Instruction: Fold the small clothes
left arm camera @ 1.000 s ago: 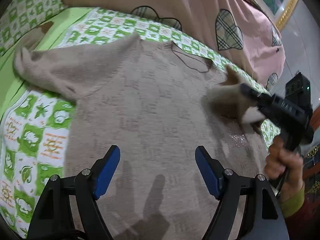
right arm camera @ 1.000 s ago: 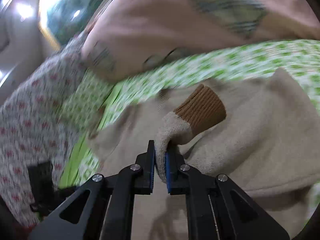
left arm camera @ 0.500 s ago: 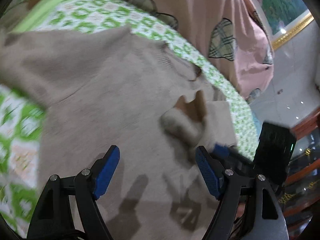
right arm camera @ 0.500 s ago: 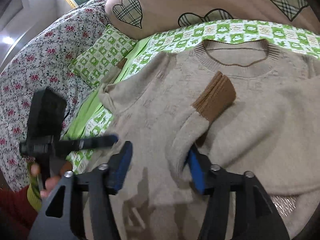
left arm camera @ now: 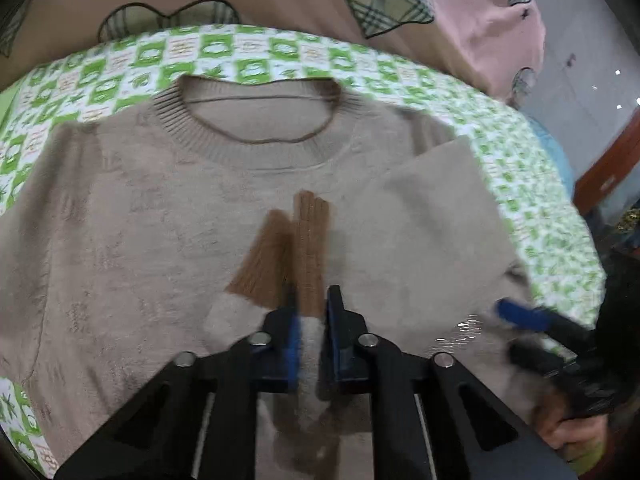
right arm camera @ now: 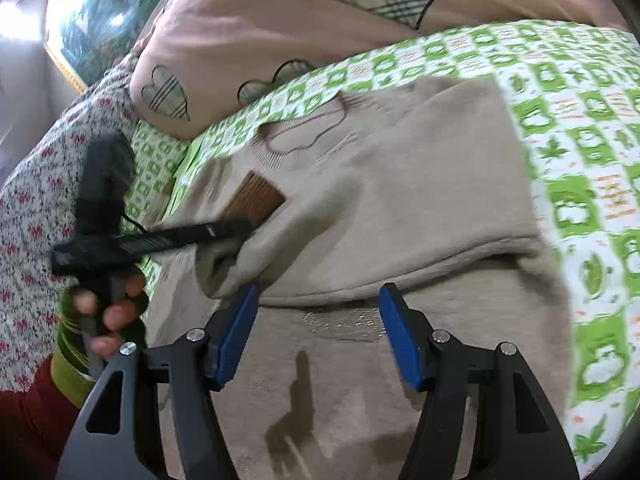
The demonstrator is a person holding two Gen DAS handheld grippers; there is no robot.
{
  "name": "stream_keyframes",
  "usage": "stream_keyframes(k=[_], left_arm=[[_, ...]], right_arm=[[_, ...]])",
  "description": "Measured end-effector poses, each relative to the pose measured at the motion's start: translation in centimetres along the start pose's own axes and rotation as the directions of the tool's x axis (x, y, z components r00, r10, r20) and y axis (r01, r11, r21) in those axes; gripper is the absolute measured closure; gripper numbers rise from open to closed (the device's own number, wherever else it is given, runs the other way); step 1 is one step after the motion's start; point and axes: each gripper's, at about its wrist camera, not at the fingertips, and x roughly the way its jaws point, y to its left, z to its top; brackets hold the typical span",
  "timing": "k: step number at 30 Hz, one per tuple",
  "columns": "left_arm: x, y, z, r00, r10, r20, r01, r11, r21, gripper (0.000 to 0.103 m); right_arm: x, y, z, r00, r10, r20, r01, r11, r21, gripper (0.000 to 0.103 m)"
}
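Note:
A small beige knit sweater (left arm camera: 132, 216) lies flat on the bed, collar (left arm camera: 256, 120) away from me. Its right sleeve (left arm camera: 424, 216) is folded across the chest, with a brown ribbed cuff (left arm camera: 280, 256) at the middle. My left gripper (left arm camera: 310, 320) is shut on the sleeve end by the cuff. In the right wrist view the sweater (right arm camera: 400, 200) fills the middle, the cuff (right arm camera: 256, 196) left of centre. My right gripper (right arm camera: 318, 340) is open and empty above the folded sleeve's edge. The left gripper (right arm camera: 236, 228) reaches in from the left.
A green and white patterned sheet (left arm camera: 248, 52) covers the bed. A pink quilt with plaid hearts (left arm camera: 384, 0) lies behind the sweater. A floral quilt (right arm camera: 32, 200) lies at the left in the right wrist view. The right gripper (left arm camera: 520, 316) shows at the right edge.
My right gripper let go of the sleeve and opened. My left gripper moved in over the chest and shut on the sleeve end by the brown cuff.

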Motion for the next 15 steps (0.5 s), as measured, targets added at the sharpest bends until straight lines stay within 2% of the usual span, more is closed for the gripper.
stream_keyframes(k=[3, 5, 6, 8, 10, 11, 13, 15], left_arm=[[-3.2, 2.3, -2.1, 0.991, -0.041, 0.127, 0.049, 0.997, -0.067, 0.097], [-6.0, 4.5, -4.6, 0.973, -0.055, 0.224, 0.087, 0.987, -0.133, 0.097], [-6.6, 5.5, -5.9, 0.97, -0.062, 0.235, 0.101, 0.982, -0.157, 0.096], [-7.1, 7.6, -8.1, 0.967, -0.11, 0.23, 0.159, 0.966, -0.203, 0.087], [-6.4, 9.4, -9.5, 0.968, -0.154, 0.197, 0.201, 0.948, -0.246, 0.073], [-6.0, 9.9, -9.6, 0.971, -0.154, 0.184, 0.2, 0.943, -0.265, 0.069], [-5.3, 11.3, -9.5, 0.97, -0.174, 0.17, 0.221, 0.924, -0.313, 0.055], [-4.3, 12.5, -9.0, 0.959, -0.223, 0.175, 0.274, 0.888, -0.37, 0.05]], right_arm=[[-0.4, -0.3, 0.3, 1.0, 0.0, 0.018, 0.0, 1.0, 0.006, 0.039], [-0.5, -0.5, 0.3, 1.0, 0.005, 0.028, -0.005, 1.0, 0.011, 0.039], [-0.4, -0.4, 0.3, 1.0, 0.004, 0.031, -0.005, 1.0, 0.016, 0.039], [-0.3, -0.7, 0.2, 1.0, 0.007, 0.03, -0.008, 1.0, 0.021, 0.039], [-0.1, -1.0, 0.1, 1.0, 0.002, 0.023, -0.003, 1.0, 0.027, 0.039], [0.0, -1.0, 0.1, 1.0, 0.001, 0.019, -0.002, 1.0, 0.027, 0.039], [-0.1, -0.9, 0.0, 1.0, -0.003, 0.015, 0.003, 1.0, 0.022, 0.039], [-0.4, -0.7, 0.1, 1.0, -0.007, 0.02, 0.006, 1.0, 0.018, 0.039]])
